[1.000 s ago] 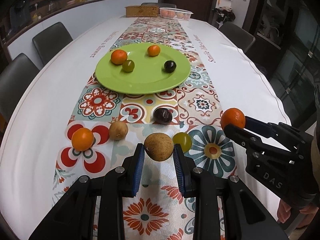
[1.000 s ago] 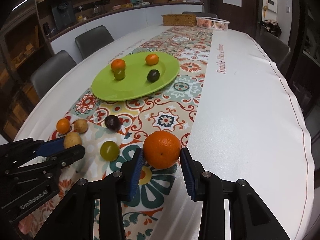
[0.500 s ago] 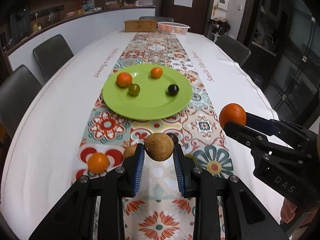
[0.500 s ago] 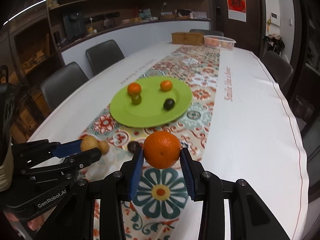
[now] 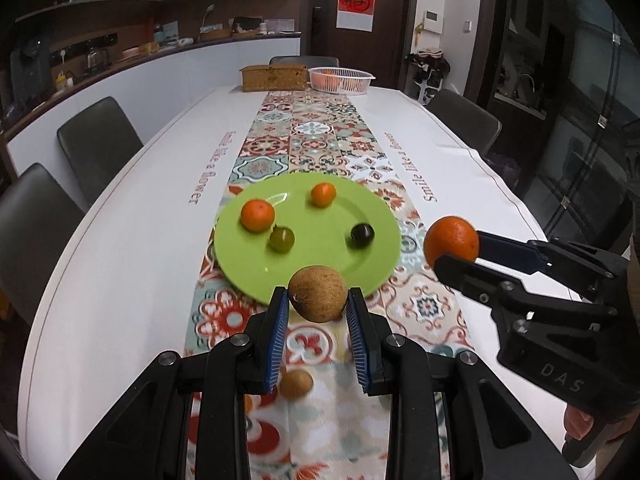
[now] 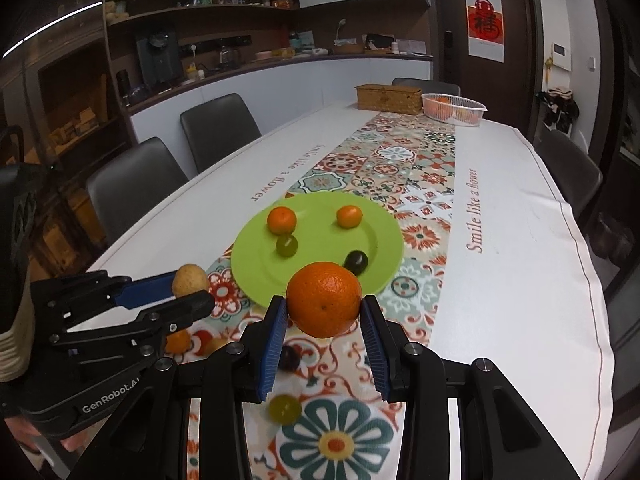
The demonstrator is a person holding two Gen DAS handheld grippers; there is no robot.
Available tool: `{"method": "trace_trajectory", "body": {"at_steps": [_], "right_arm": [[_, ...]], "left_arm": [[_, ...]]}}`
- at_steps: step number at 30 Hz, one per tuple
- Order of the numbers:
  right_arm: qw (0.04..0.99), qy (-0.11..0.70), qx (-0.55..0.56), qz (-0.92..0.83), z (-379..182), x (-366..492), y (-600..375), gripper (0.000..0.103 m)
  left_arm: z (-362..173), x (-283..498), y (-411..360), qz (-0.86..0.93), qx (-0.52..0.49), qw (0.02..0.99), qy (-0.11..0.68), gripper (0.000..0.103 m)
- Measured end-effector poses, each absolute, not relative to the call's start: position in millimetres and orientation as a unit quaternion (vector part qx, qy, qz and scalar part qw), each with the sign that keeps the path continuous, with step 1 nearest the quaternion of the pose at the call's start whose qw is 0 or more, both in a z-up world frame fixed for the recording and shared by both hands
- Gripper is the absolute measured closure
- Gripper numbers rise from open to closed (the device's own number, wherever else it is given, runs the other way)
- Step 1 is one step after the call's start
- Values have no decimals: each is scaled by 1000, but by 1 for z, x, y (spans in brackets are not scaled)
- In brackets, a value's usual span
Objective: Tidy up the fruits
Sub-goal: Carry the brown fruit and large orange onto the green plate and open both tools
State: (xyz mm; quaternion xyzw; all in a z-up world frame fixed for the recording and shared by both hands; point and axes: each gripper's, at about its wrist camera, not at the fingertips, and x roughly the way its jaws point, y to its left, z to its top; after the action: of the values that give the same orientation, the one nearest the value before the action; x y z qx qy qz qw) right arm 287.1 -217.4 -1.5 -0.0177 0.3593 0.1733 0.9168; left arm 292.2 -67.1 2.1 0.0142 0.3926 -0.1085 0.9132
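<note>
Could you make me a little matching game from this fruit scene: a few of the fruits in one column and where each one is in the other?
Things:
1. big orange
2. brown fruit
3. dark grape
4. basket oranges

Places:
A. on the green plate
B. between the left gripper fingers
C. in the white basket at the far end
D. between the right gripper fingers

Pairs: 1-D, 2-B, 3-A, 4-C
</note>
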Motion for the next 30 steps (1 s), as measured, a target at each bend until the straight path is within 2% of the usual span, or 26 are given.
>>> {"method": "trace_trajectory", "body": {"at_steps": [18,28,30], "right_arm": [[894,406,-50,182,-43,363,-184,64],[883,432,-44,180,-65,380,-184,64],[883,432,-39,179,-66,381,-185,63]], "left_arm": [[-35,358,-54,-152,47,895,417,74],[-52,369,-53,-165,61,886,429,73],[-53,369,-52,-165,57,886,429,70]]}}
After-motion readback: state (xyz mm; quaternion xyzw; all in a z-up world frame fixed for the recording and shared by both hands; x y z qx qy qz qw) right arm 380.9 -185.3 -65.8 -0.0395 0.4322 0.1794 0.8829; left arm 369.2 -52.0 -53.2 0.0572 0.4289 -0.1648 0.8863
